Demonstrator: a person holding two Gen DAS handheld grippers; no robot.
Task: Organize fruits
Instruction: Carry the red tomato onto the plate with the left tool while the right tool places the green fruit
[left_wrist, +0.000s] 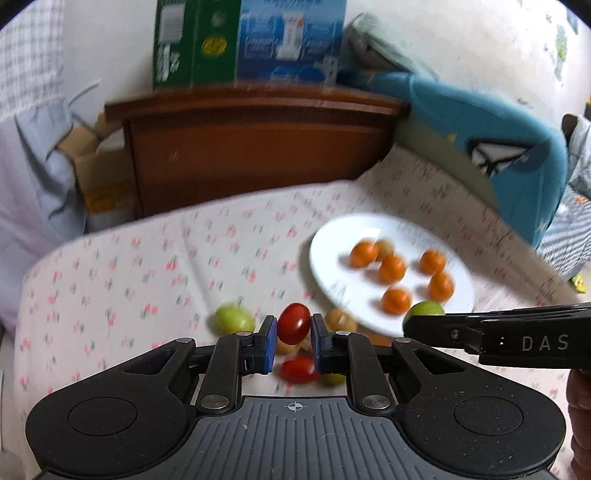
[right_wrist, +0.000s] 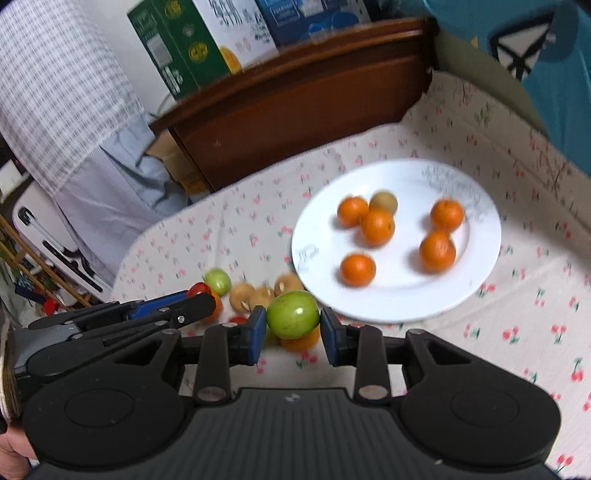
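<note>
My left gripper (left_wrist: 293, 326) is shut on a red cherry tomato (left_wrist: 294, 323), held above the flowered cloth. My right gripper (right_wrist: 293, 320) is shut on a green fruit (right_wrist: 293, 314); in the left wrist view that green fruit (left_wrist: 423, 310) shows at the right gripper's tip. A white plate (right_wrist: 476, 266) carries several small oranges (right_wrist: 376, 226) and one brown fruit (right_wrist: 384, 202). Loose on the cloth by the plate's near edge lie another green fruit (left_wrist: 233, 317), brown fruits (right_wrist: 242, 295), a second red tomato (left_wrist: 298, 370) and an orange (right_wrist: 301, 341).
A wooden headboard (left_wrist: 255, 147) with cartons (left_wrist: 236, 40) on top closes off the back. A blue cushion (left_wrist: 491, 147) leans at the right beyond the plate. A cardboard box (left_wrist: 96, 177) and hanging fabric stand at the left past the cloth's edge.
</note>
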